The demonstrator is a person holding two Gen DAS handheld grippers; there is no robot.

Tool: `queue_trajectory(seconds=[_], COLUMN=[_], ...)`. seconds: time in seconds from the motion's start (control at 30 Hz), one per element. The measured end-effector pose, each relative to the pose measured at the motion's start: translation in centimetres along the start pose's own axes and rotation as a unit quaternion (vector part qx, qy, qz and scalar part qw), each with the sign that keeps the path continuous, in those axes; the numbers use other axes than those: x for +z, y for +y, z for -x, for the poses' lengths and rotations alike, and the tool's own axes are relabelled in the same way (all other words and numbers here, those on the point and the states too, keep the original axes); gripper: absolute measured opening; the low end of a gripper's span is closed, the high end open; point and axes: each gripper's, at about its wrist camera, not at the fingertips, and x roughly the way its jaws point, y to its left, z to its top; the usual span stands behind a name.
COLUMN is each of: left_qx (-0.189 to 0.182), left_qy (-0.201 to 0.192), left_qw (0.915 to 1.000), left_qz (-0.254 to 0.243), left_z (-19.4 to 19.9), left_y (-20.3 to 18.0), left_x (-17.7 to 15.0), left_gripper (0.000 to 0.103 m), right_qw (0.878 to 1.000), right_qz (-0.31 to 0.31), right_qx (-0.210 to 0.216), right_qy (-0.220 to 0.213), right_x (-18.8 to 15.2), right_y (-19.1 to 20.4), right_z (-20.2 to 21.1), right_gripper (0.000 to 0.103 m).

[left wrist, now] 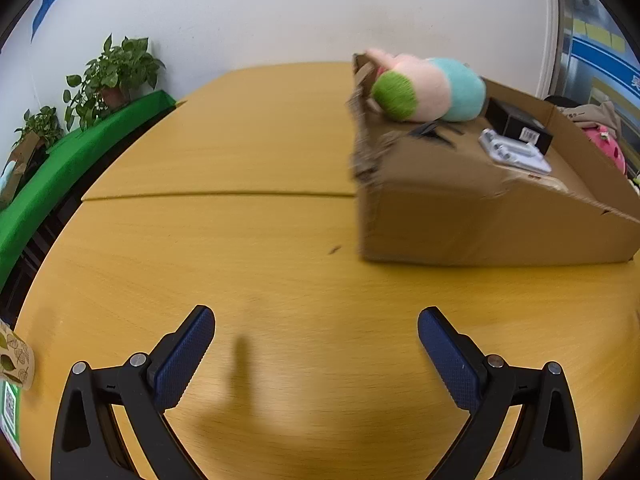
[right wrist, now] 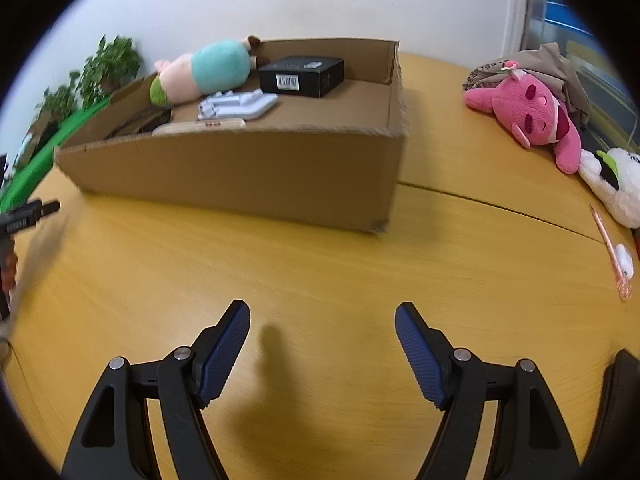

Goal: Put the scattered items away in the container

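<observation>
- The left gripper (left wrist: 316, 330) hangs over bare wooden table (left wrist: 224, 240), jaws spread wide, nothing between them.
- The right gripper (right wrist: 322, 328) is likewise spread and empty, tilted down at the table.
- The cardboard box (right wrist: 240, 176) already holds a pastel plush (right wrist: 204, 70), a black carton (right wrist: 302, 76) and a pale plastic tray (right wrist: 238, 106).
- Remaining items lie right of the box: pink plush (right wrist: 528, 118), white plush (right wrist: 616, 184), pink pen (right wrist: 608, 248).
- Judgement: take the pink plush next with the right gripper; it is nearest the box.
- Pinch the plush at its body, not a limb, so it does not swing.
- Lift clear of the box wall before release.
</observation>
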Motion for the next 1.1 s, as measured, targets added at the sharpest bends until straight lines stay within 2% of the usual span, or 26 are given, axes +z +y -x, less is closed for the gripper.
queue_trajectory(seconds=[0.1,0.13,0.27,0.4,0.6,0.8,1.1], left_qx=[-0.025,-0.031,-0.074,-0.123,-0.188,-0.203,-0.21], left_qy=[0.026,0.03,0.031,0.031,0.031,0.03,0.028], left_qw=[0.9992,0.999,0.9953,0.9856,0.9625,0.9553,0.9517], left_qz=[0.015,0.007,-0.055,-0.112,-0.193,-0.213,-0.222], left_z=[-1.3,-1.7,-2.3,-2.8,-3.4,-4.0,-4.6], left_y=[2.5,2.9,3.4,4.0,5.5,5.1,4.7], left_x=[-0.1,0.1,0.7,1.2,2.4,3.2,3.8], left_gripper=[0.103,0.103,0.103,0.103,0.103,0.103,0.103], right_qw=[1.0,0.999,0.997,0.993,0.984,0.978,0.976], right_qz=[0.023,0.034,0.07,0.1,0.145,0.168,0.176], right_qx=[0.013,0.015,0.038,0.064,0.102,0.124,0.131], right_qy=[0.014,0.015,0.009,0.004,0.004,0.005,0.006], right_x=[-0.8,-1.2,-1.5,-1.3,-0.2,1.1,1.9], right_y=[-1.5,-1.8,-2.7,-4.0,-6.3,-9.0,-10.3], right_z=[-0.2,-0.3,-0.5,-1.3,-1.7,-2.9,-3.6], right_gripper=[0.077,0.082,0.085,0.103,0.103,0.103,0.103])
